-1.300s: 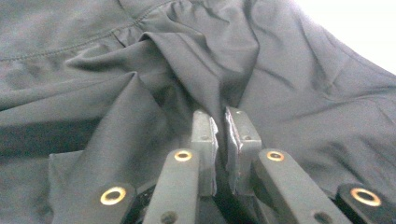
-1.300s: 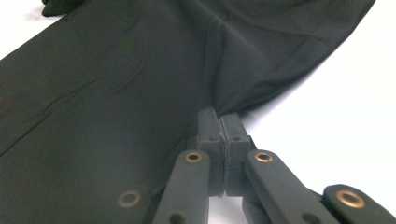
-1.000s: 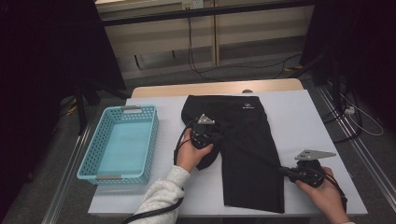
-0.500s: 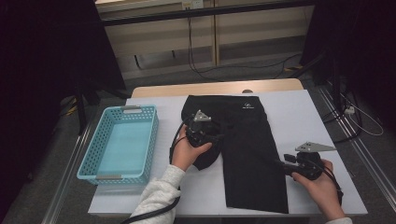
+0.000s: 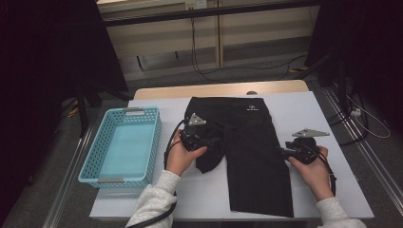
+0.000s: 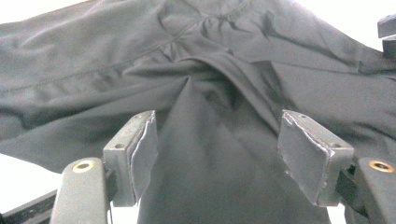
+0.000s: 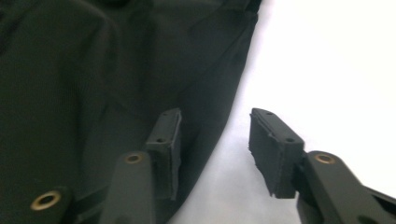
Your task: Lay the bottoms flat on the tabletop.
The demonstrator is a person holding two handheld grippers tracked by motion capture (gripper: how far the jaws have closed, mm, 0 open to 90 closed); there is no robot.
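Blue basket [image 5: 124,146]: beyond left gripper's [image 5: 211,141] outer side, no obstacle. Left gripper: jaws apart, just opened, over a fold of the black shorts [image 5: 247,147] on white table [image 5: 332,190]. Right gripper [image 5: 281,153]: jaws apart, straddling shorts' edge. Risk: loose fold springing back, or pads snagging cloth.

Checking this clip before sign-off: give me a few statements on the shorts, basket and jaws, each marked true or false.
1. The black shorts lie on the table. True.
2. The blue basket holds the shorts. False: it is empty, left of them.
3. The left gripper clamps the fabric. False: its jaws stand open, cloth loose between.
4. The right gripper stands open at the shorts' edge. True.
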